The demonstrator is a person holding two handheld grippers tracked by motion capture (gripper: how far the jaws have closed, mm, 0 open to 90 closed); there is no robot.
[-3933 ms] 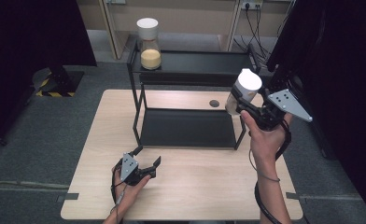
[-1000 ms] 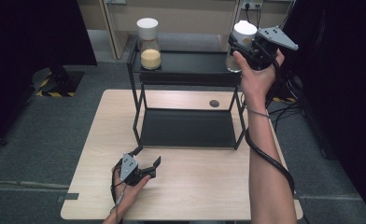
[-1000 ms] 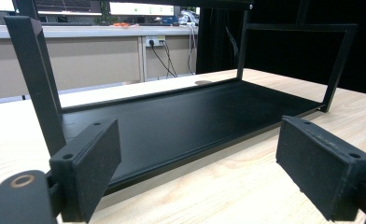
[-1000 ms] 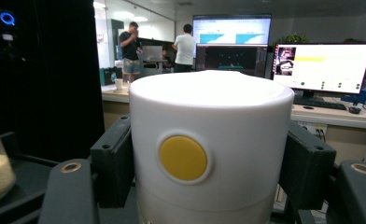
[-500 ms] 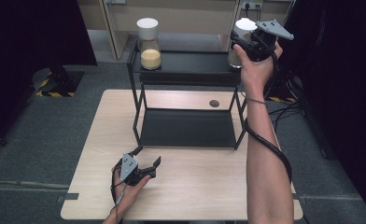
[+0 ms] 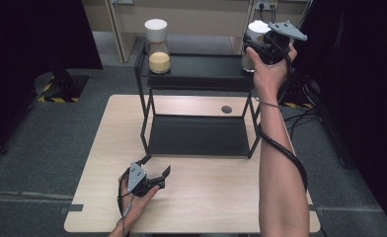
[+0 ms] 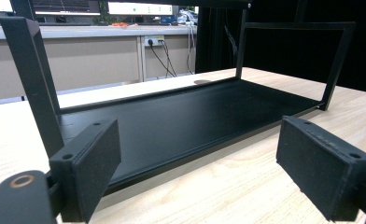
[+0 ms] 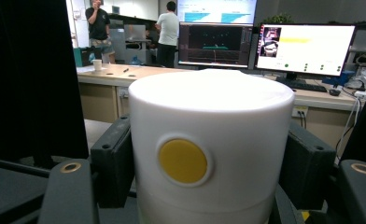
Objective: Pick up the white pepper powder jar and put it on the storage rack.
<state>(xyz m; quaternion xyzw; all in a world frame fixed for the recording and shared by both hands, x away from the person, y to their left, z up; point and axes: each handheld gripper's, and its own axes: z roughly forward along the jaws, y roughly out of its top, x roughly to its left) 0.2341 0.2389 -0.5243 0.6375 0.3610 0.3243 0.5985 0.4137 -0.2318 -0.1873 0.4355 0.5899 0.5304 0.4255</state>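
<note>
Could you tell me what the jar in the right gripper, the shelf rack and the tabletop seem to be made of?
Jar: matte white cap, probably plastic; body looks clear, glass or plastic, hard to tell.
Shelf rack: thin black bars and flat trays with a satin sheen, likely painted metal.
Tabletop: pale wood grain, likely laminate or veneer.

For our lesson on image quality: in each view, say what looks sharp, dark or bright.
High view: evenly lit table, black curtains at both sides. Left gripper view: near pads slightly soft, rack sharp. Right gripper view: white lid crisp, screens behind glaringly bright.
</note>
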